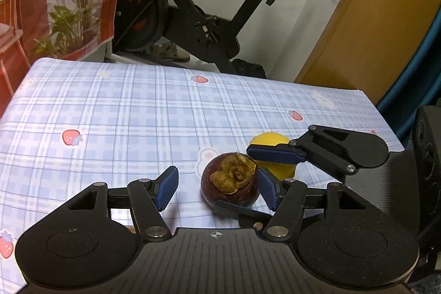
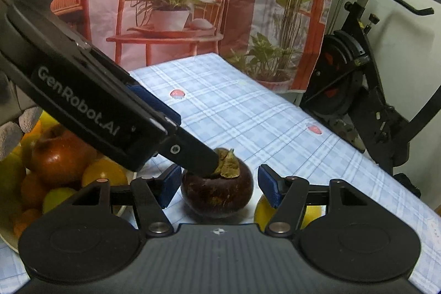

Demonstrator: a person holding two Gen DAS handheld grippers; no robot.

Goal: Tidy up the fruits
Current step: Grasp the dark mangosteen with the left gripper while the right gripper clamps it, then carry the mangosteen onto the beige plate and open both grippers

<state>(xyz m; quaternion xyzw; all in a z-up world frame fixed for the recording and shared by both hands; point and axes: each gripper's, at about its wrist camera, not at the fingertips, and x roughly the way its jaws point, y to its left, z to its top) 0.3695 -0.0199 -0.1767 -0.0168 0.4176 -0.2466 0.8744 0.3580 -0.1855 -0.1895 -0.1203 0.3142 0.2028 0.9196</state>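
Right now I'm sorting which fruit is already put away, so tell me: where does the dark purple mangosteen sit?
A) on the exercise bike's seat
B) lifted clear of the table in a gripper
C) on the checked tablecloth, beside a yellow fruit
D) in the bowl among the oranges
C: the mangosteen rests on the tablecloth next to the yellow fruit, outside the bowl.

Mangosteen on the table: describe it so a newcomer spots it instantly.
On the blue plaid tablecloth, look between both grippers' open blue-padded fingers. The mangosteen sits there beside a yellow fruit. It alone is dark purple-brown with a dry tan leafy cap.
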